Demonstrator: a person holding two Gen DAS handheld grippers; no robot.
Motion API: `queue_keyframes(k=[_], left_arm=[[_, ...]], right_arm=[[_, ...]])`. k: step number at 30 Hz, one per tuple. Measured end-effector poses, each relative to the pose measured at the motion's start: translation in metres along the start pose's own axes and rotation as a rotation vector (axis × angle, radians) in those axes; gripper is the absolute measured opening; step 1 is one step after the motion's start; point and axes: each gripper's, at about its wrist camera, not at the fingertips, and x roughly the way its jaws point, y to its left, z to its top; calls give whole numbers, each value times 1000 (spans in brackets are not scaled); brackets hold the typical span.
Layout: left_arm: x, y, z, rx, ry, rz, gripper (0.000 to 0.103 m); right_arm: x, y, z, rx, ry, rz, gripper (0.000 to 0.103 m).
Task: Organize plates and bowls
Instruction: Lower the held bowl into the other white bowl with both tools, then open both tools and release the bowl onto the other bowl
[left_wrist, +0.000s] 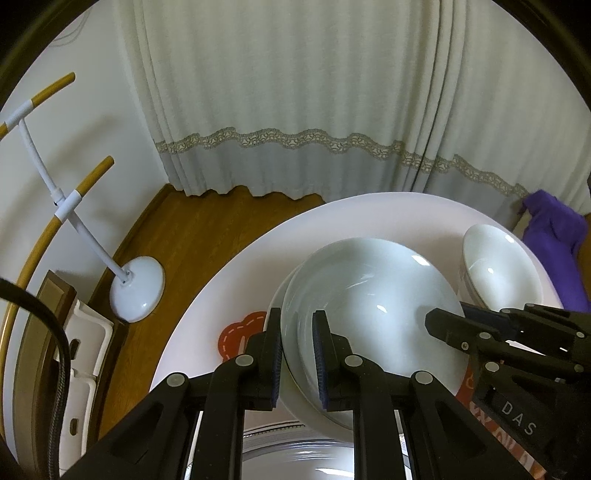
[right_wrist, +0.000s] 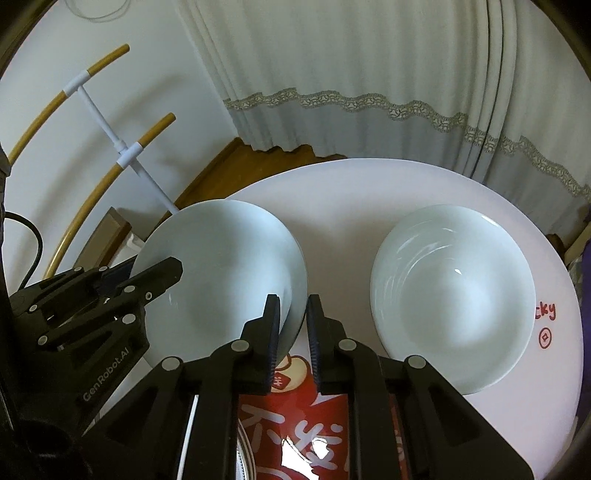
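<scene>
Left wrist: both grippers' jaws astride bowl (left_wrist: 369, 295) rim.

The left gripper (right_wrist: 110, 291) body reads "GenRobot.AI"; the right gripper (left_wrist: 447, 325) body reads "DAS". The round white table (right_wrist: 369, 184) shows red letters "cky" beside a red coin sign.

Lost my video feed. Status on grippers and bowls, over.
Left gripper and right gripper both straddle the near bowl's rim, opposite sides. Second bowl on the round table, untouched. Nothing in the way.
</scene>
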Motion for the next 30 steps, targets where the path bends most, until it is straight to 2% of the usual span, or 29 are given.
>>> queue_keyframes(k=[9,11,18,20,21,30], left_arm=[[-6,-7,-1,31,0,45,15],[-9,-8,-1,36,-10,54,24],[-14,-4,-4,15,-15,43,26],[-16,-4,-4,11,-20,48,37],[-17,-4,-5,10,-25,53,40],[-23,-5,-11,-13,-21,43,44]], right_arm=[[-1,1,-1,1,2,-1,14],[-2,1,-1,2,0,1,14],[-2,1,-1,2,-1,0,14],[-1,2,-2,9,-2,3,15],[-2,3,-2,9,-3,1,16],[-5,7,-3,18,-9,-4,19]])
